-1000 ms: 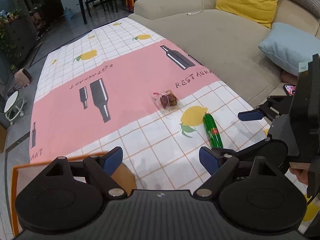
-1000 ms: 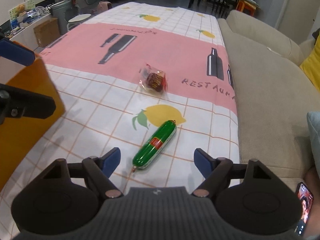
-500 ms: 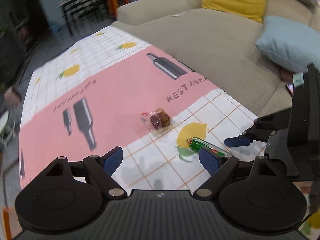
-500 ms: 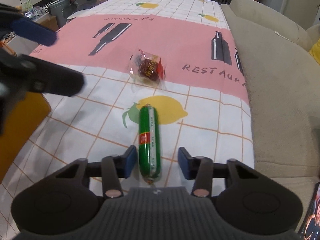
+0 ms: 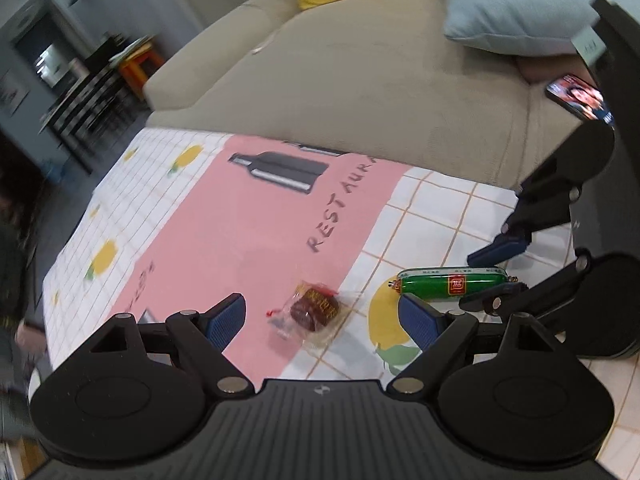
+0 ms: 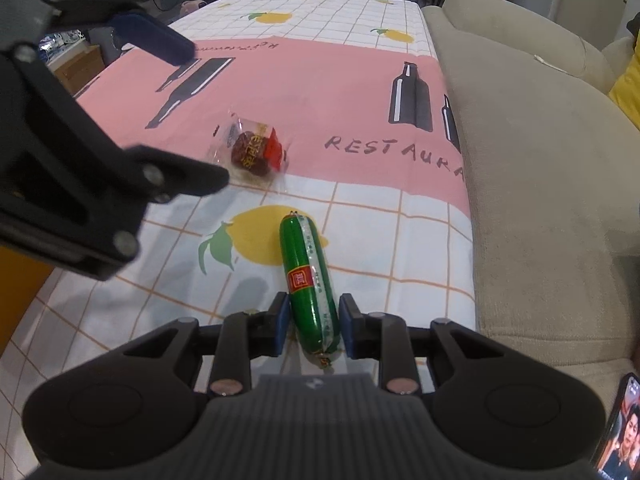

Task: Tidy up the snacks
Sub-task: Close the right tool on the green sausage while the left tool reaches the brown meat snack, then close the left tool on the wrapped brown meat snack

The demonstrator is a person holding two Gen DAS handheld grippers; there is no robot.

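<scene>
Clearly, tablecloth print reads "RESTAURA".

We see our right gripper closing around a green plastic-wrapped sausage stick on the lemon-print tablecloth.

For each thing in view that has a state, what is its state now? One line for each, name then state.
Green sausage: lying on the tablecloth, between the right gripper's pads.
Wrapped snack: sealed, lying free on the tablecloth.
Right gripper: jaws closing on the sausage.
Left gripper: open, empty.
Phone: screen lit, on the sofa.
</scene>
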